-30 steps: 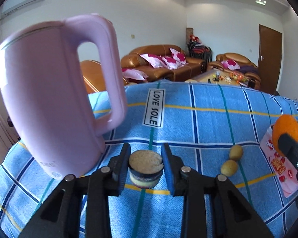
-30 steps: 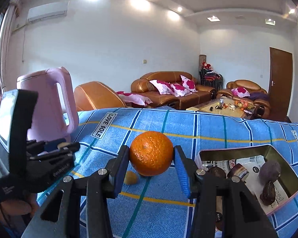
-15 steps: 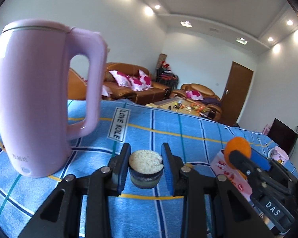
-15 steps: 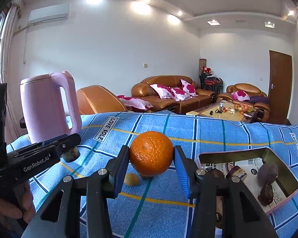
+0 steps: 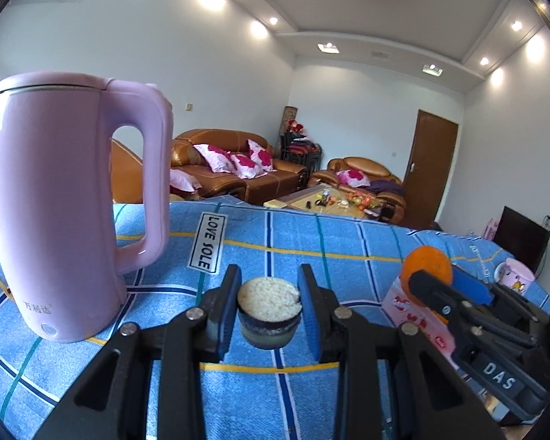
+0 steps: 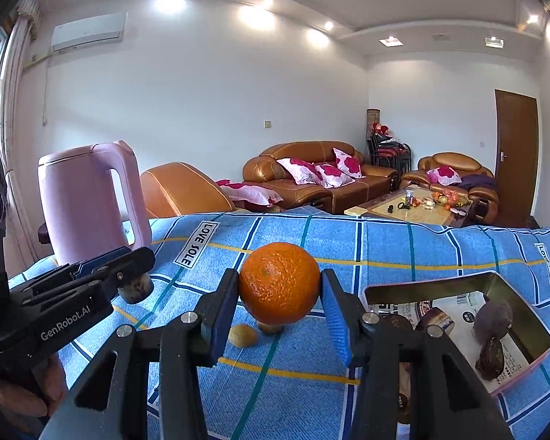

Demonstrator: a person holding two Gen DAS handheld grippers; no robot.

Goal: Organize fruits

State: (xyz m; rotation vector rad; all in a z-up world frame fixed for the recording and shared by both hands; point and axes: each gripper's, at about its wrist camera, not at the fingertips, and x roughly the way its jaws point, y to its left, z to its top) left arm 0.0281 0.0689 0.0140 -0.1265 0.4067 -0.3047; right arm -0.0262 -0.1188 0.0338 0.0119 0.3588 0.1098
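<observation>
Both claws have risen since a second ago, above the blue checked counter (image 6: 385, 249). The left claw (image 5: 269, 310) pinches a cut fruit (image 5: 268, 311); the right claw (image 6: 279, 293) clamps an orange (image 6: 279, 282) beside the tin (image 6: 509, 377) of dark fruits.

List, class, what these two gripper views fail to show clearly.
- Tin box: its near-left contents are hidden by the right gripper in the right wrist view.
- Second small yellow-green fruit: mostly behind the orange, same view.
- Cut fruit piece: its kind is unclear in the left wrist view, held by the left gripper.
</observation>
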